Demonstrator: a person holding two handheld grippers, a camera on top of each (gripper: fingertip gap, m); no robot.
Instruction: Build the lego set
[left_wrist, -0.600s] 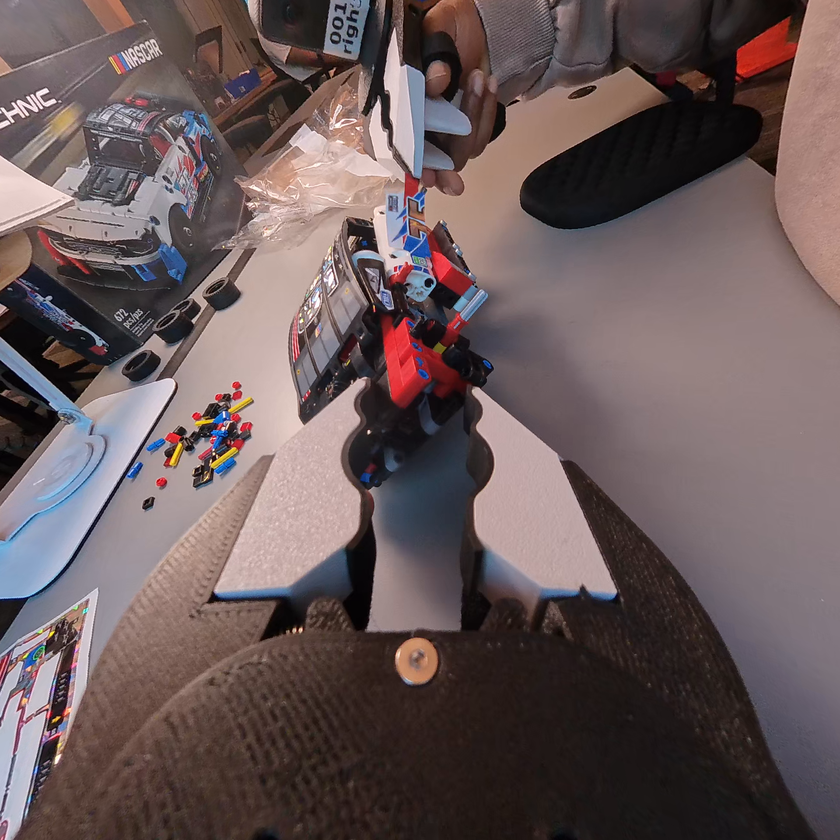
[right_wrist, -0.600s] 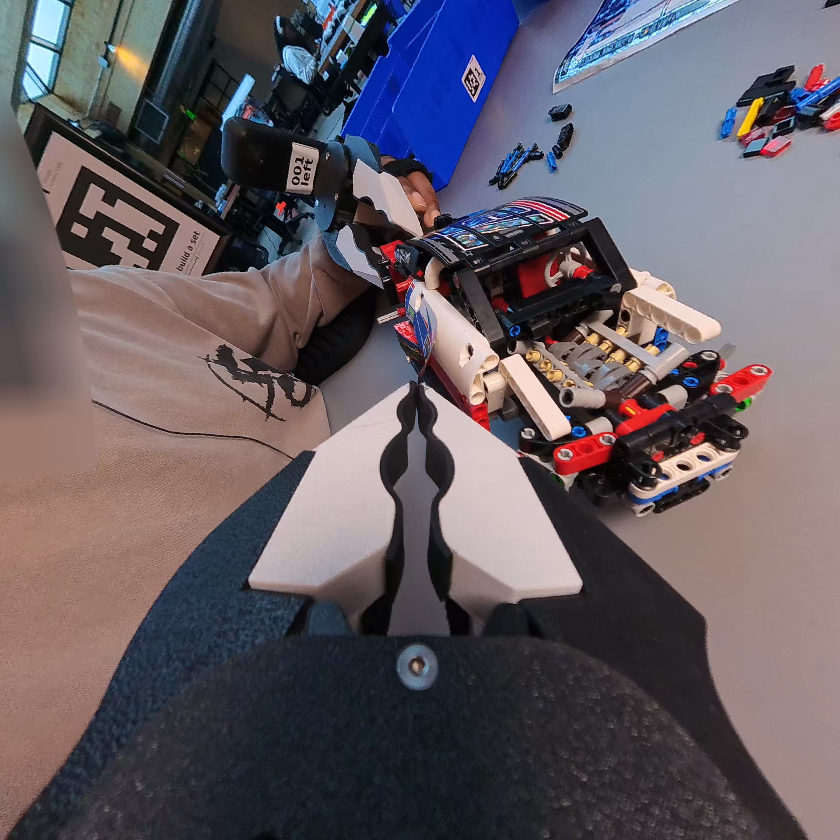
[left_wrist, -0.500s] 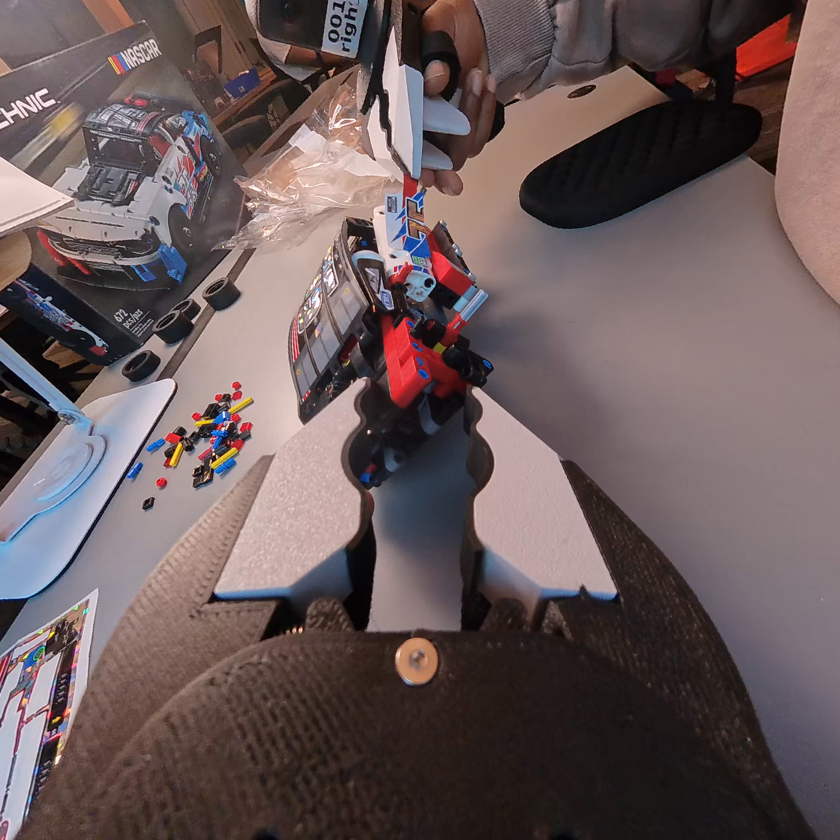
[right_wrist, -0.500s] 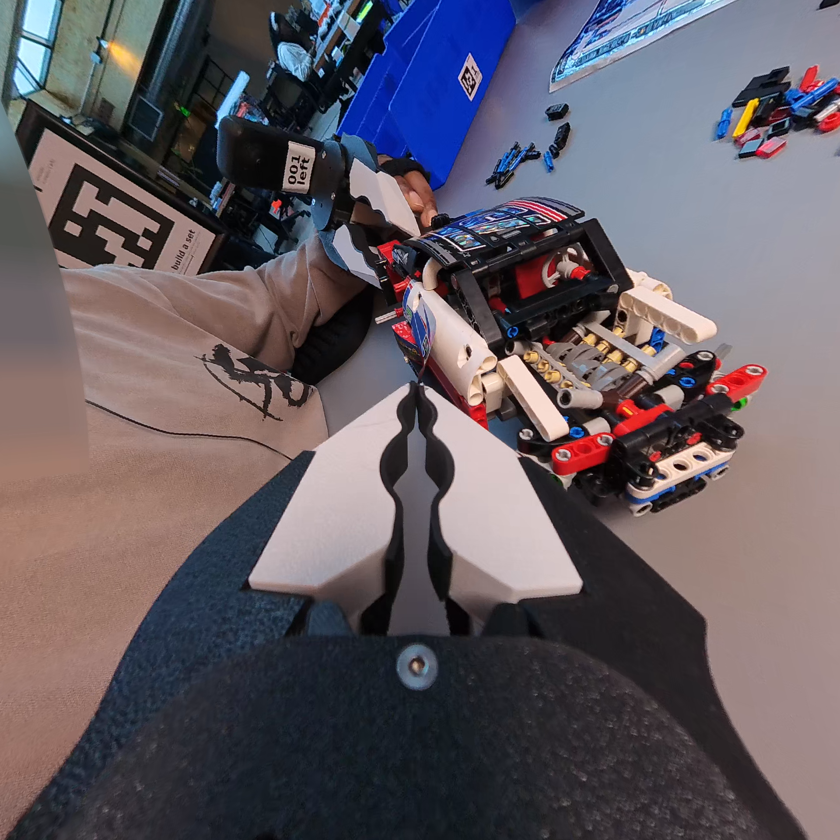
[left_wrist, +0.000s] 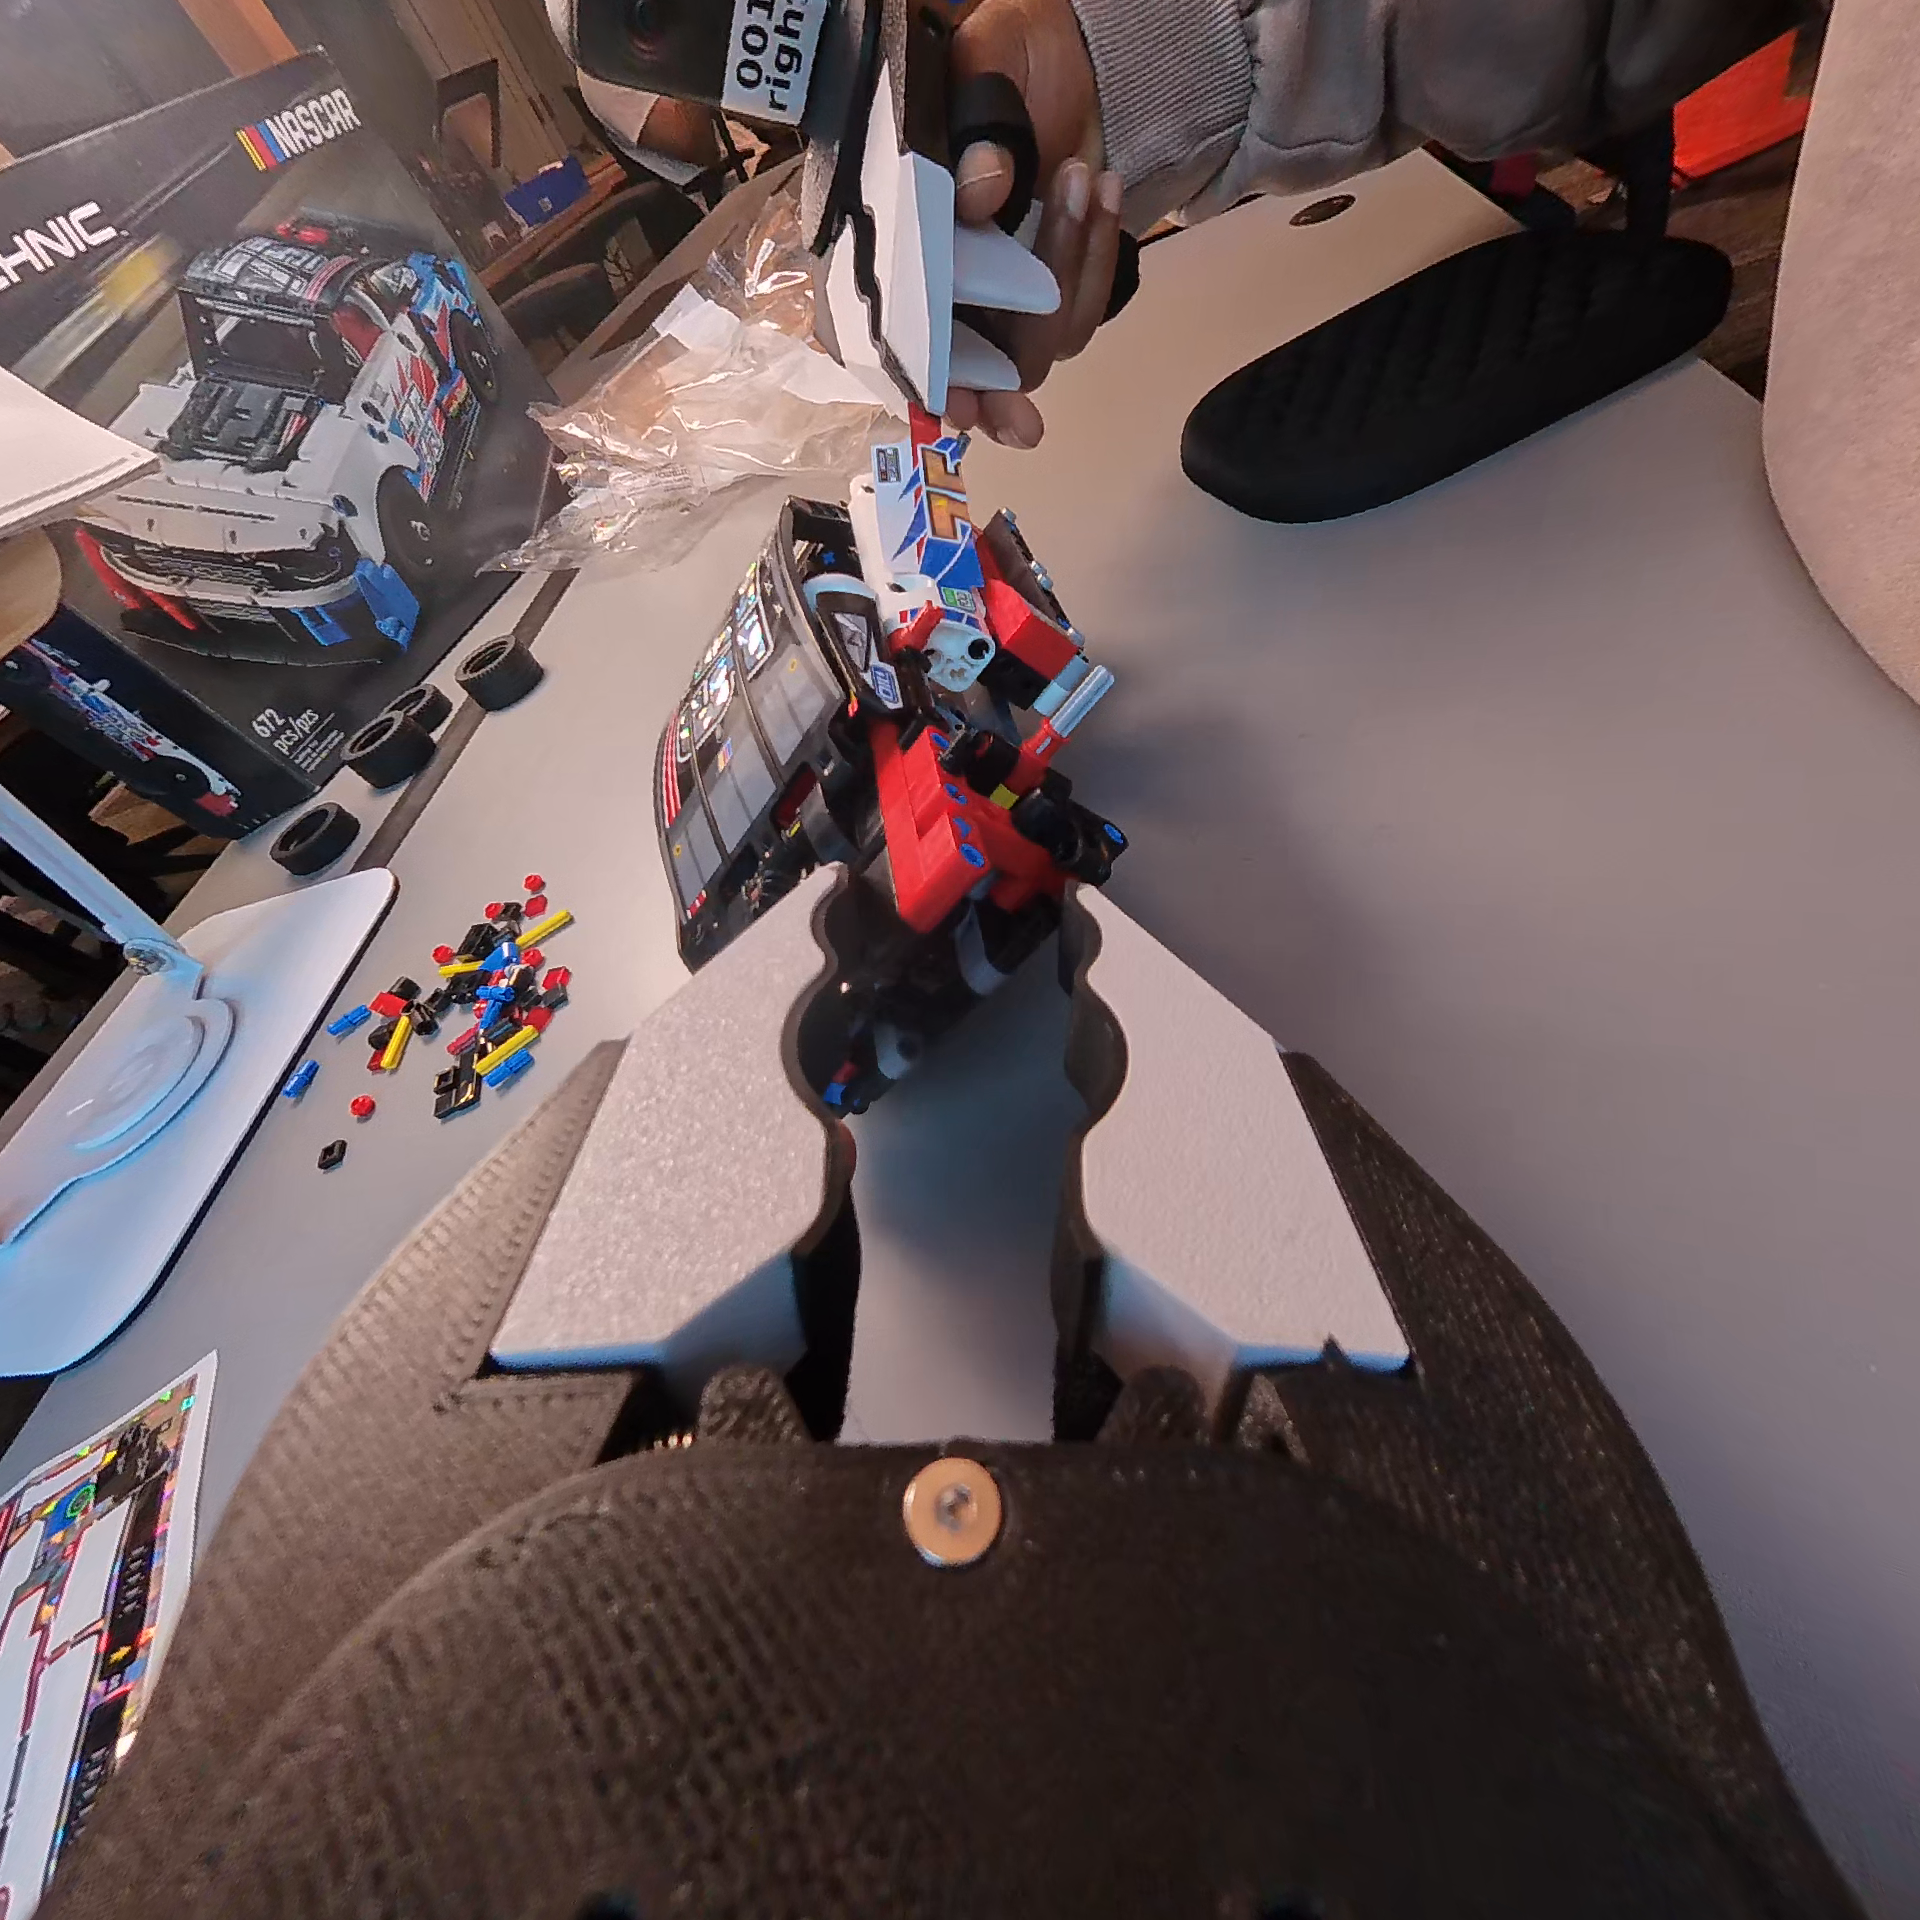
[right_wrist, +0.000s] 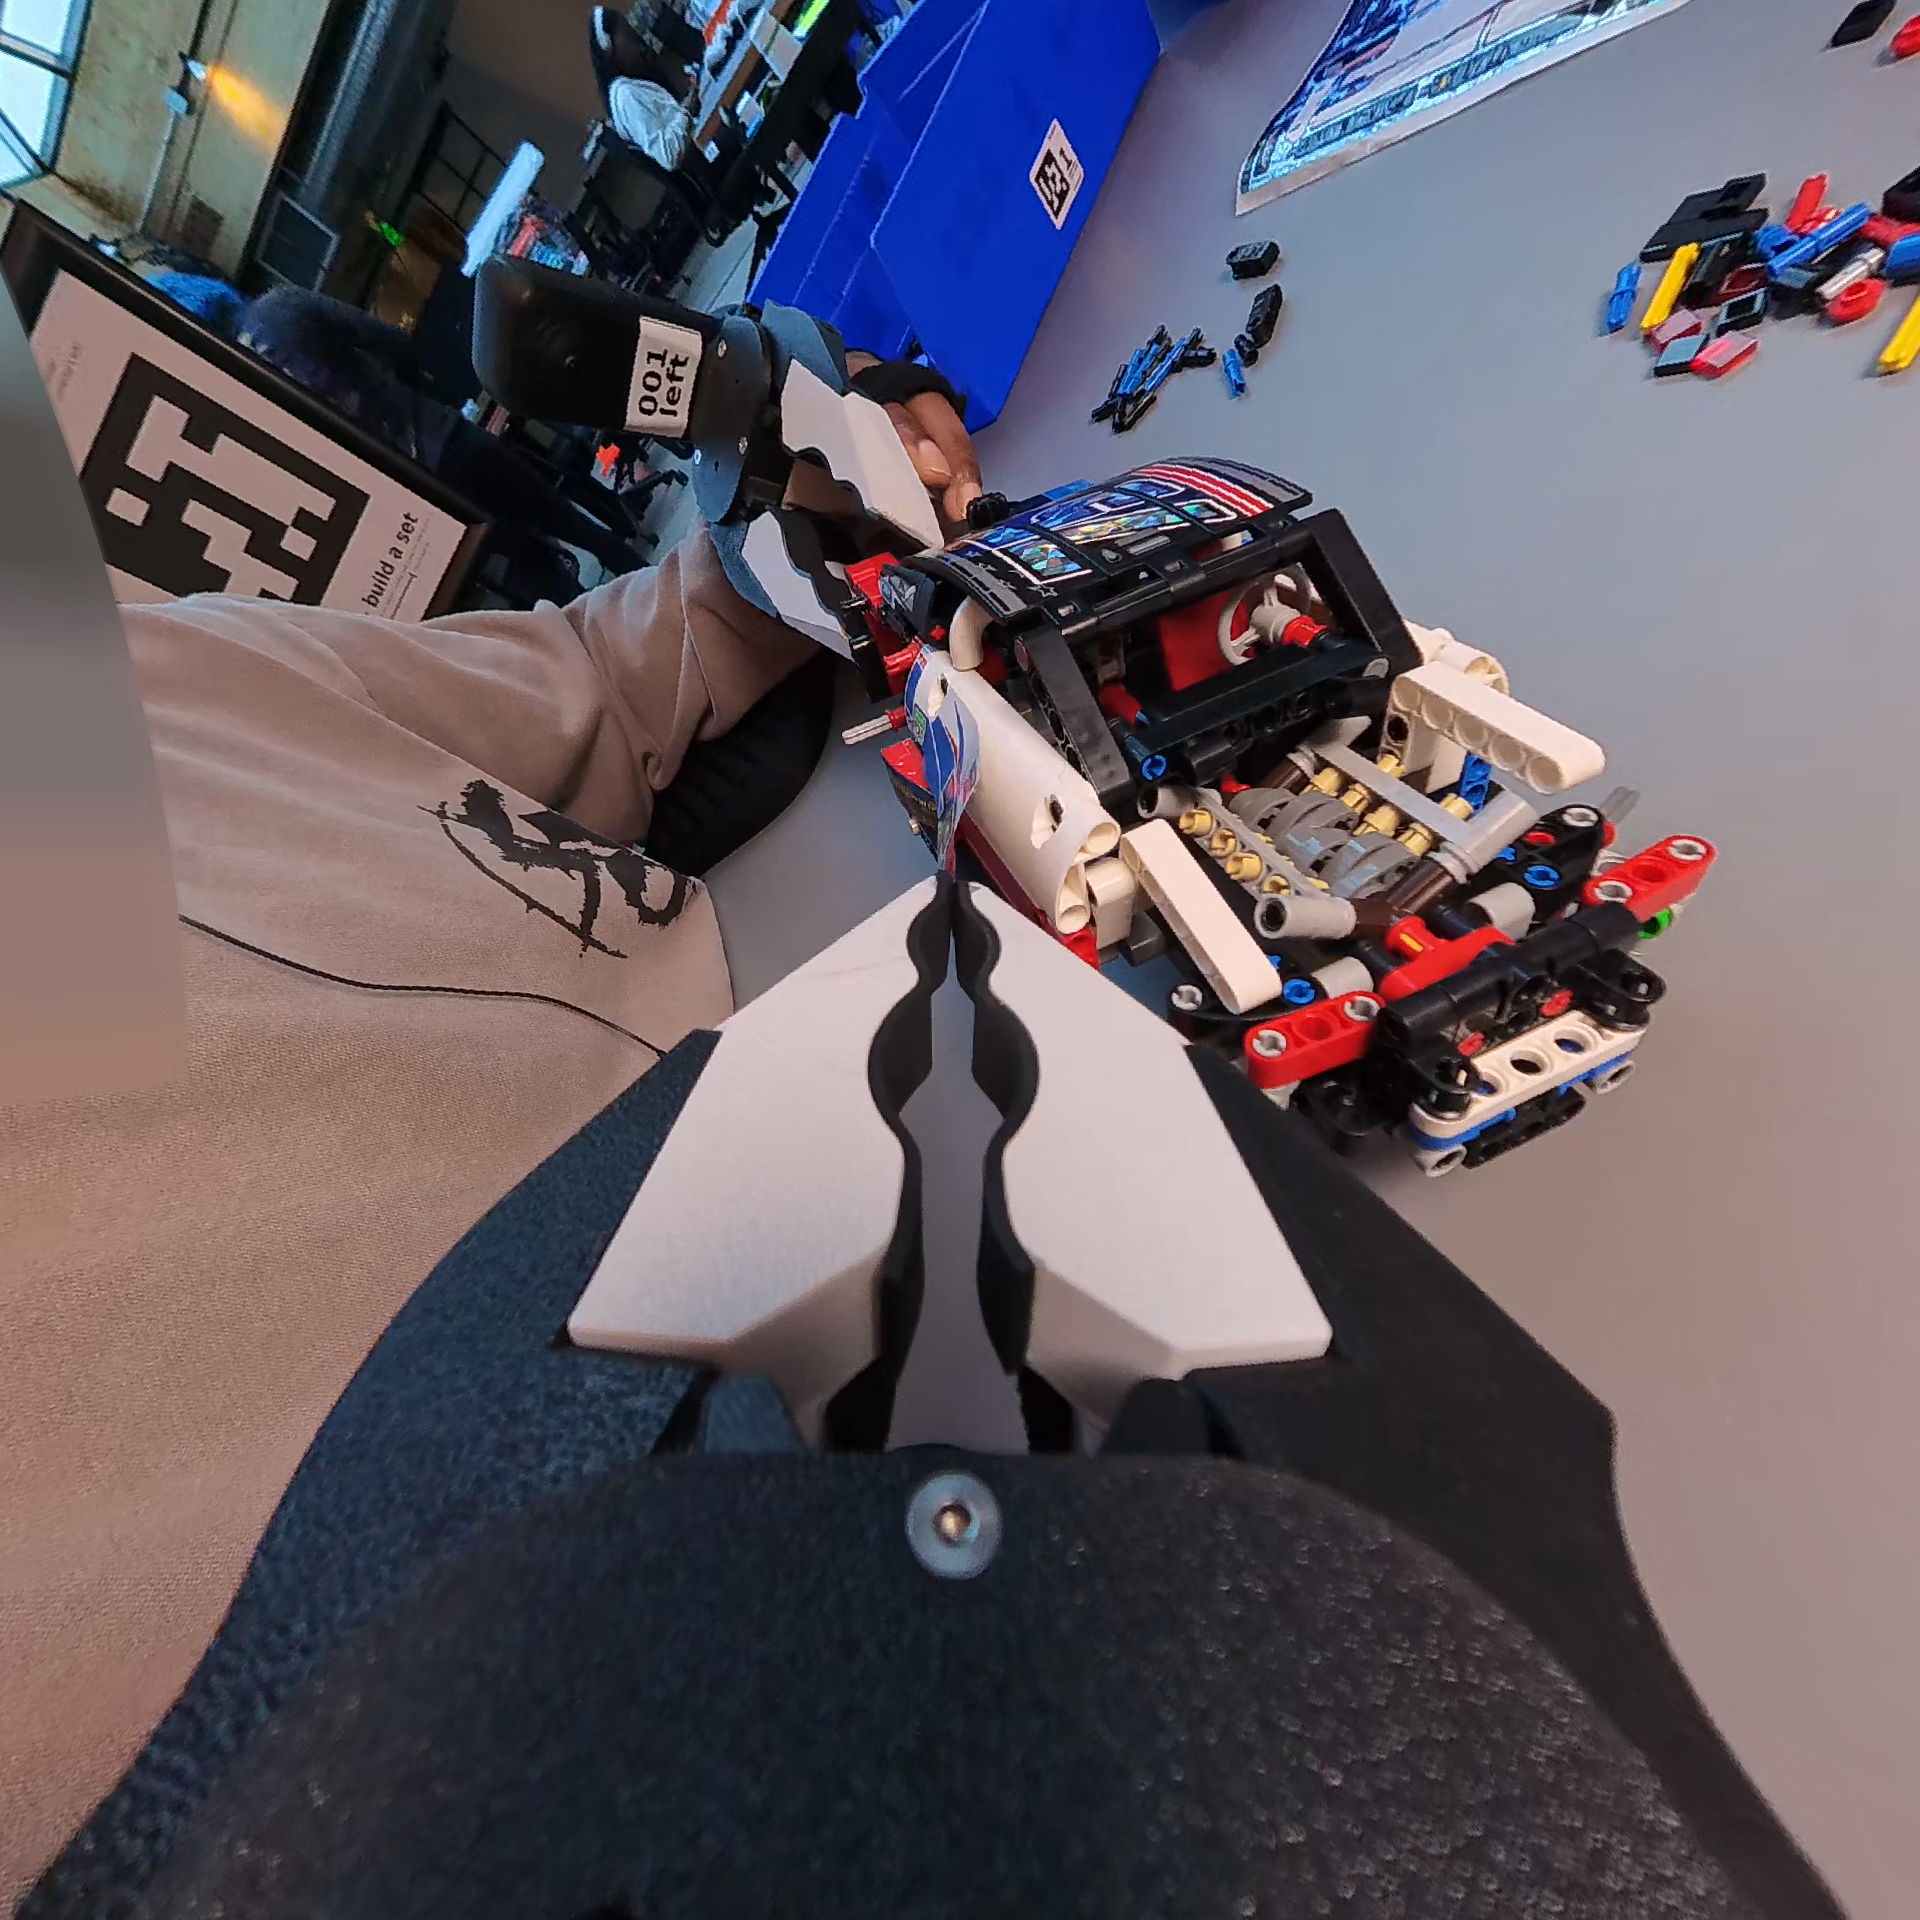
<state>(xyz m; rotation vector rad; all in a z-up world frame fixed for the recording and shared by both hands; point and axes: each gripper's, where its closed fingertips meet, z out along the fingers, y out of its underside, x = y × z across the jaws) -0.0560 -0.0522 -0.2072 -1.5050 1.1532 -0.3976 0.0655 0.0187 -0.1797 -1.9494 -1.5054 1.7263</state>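
Observation:
The partly built lego car (left_wrist: 831, 748) stands on the grey table (left_wrist: 1455, 935); it has a black stickered roof, white side panels and a red rear. My left gripper (left_wrist: 951, 914) is shut on the car's red rear end and also shows in the right wrist view (right_wrist: 831, 561). My right gripper (right_wrist: 951, 883) is shut on the end of a white, blue and red sticker (right_wrist: 940, 758) that lies against the car's white side panel (right_wrist: 1018, 769). In the left wrist view the right gripper (left_wrist: 920, 400) holds the sticker (left_wrist: 935, 509) from above.
The lego box (left_wrist: 260, 416), loose tyres (left_wrist: 395, 738), a pile of small pieces (left_wrist: 478, 997), a clear bag (left_wrist: 707, 416), a white stand base (left_wrist: 156, 1091) and a sticker sheet (left_wrist: 73, 1621) lie to the left. A black wrist rest (left_wrist: 1455, 374) lies to the right. Blue bins (right_wrist: 935, 177) stand behind. My right fingertips sit around 15 cm from my left ones.

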